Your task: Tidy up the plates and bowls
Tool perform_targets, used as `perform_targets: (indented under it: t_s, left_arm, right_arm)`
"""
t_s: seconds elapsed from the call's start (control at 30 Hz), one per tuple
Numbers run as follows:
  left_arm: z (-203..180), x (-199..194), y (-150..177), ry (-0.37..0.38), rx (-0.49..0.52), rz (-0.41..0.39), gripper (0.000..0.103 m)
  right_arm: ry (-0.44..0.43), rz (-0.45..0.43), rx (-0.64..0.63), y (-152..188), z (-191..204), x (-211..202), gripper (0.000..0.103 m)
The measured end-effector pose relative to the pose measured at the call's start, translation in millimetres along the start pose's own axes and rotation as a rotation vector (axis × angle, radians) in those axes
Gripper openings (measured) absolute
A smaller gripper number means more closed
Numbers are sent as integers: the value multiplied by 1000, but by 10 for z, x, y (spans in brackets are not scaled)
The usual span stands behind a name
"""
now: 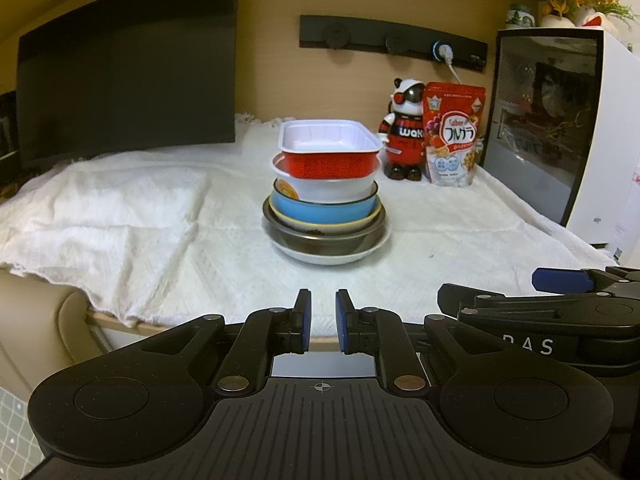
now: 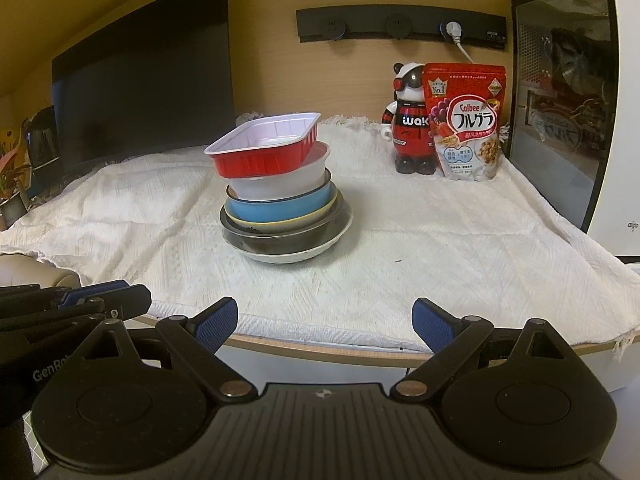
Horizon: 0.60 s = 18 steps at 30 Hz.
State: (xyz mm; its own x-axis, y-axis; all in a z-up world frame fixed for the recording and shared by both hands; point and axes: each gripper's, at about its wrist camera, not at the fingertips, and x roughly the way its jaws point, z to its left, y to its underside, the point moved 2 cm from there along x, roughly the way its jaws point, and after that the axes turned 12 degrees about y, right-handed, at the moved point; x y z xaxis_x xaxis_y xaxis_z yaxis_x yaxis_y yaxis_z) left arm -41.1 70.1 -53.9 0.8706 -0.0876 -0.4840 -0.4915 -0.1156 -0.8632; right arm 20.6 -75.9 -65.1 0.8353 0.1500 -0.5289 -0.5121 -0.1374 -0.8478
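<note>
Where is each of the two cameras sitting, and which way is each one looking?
Left wrist view: sits on the left gripper, looking forward and slightly down over the table's near edge at the stack of dishes; its own nearly shut fingers show, plus the right gripper at the lower right.
Right wrist view: sits on the right gripper, facing the same way; its wide-open fingers show, plus the left gripper at the lower left.
Shared: the stack, white cloth, cereal bag, toy figure and dark screen.

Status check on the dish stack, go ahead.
Left gripper shut, empty; right gripper open, empty. Stack untouched, red tray tilted on top. Path clear.
</note>
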Motion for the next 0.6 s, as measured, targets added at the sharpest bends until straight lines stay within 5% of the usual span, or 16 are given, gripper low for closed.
perform_targets:
  t_s: [0.6]
  left_arm:
    - [14, -33, -6, -1, -6, -3, 16]
  right_arm:
    - [-11, 3, -13, 1, 8, -3, 95]
